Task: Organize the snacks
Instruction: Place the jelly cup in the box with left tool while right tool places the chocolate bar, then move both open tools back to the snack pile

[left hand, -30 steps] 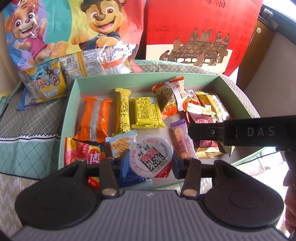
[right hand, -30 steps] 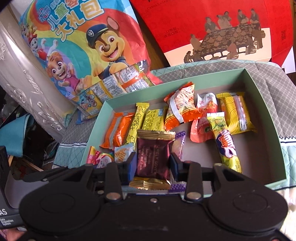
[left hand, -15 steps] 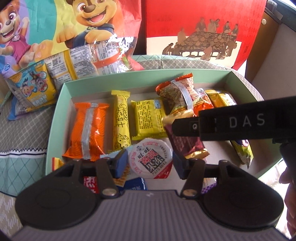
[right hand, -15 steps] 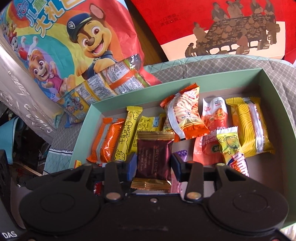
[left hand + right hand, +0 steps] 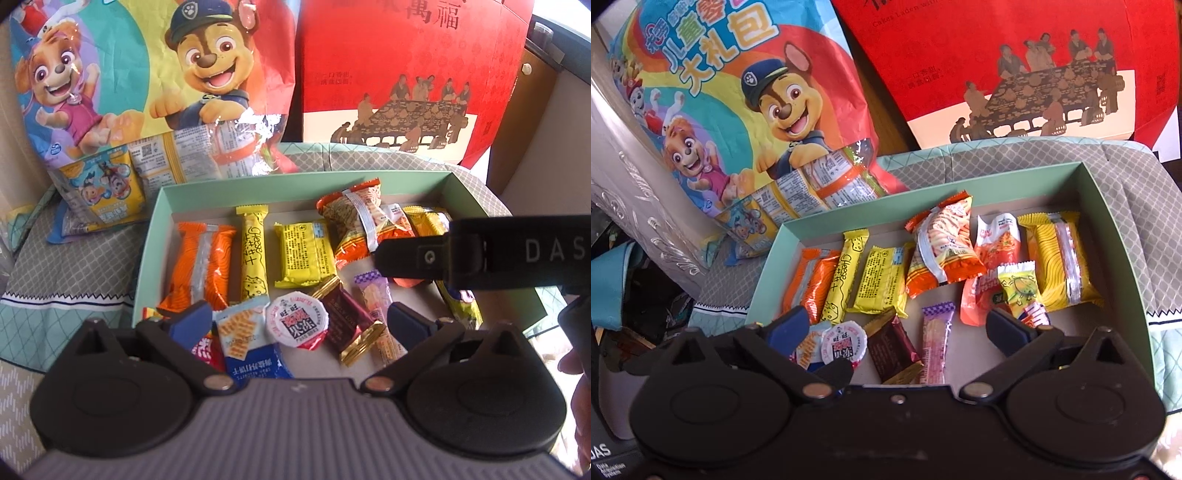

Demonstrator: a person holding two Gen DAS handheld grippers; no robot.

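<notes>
Both the left gripper (image 5: 295, 319) and right gripper (image 5: 897, 328) are spread wide, holding nothing, at the near edge of the green box (image 5: 1108, 221). The maroon chocolate packet (image 5: 894, 349) lies flat inside beside the jelly cup (image 5: 844, 345); bare floor shows near the right wall.

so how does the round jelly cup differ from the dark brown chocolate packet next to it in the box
The jelly cup is round with a white printed lid; the chocolate packet is rectangular, dark maroon, with gold crimped ends. The cup lies lid-up, while the packet lies flat and angled diagonally. Both lie loose near the front of the green box, between the open fingers of each gripper.
</notes>
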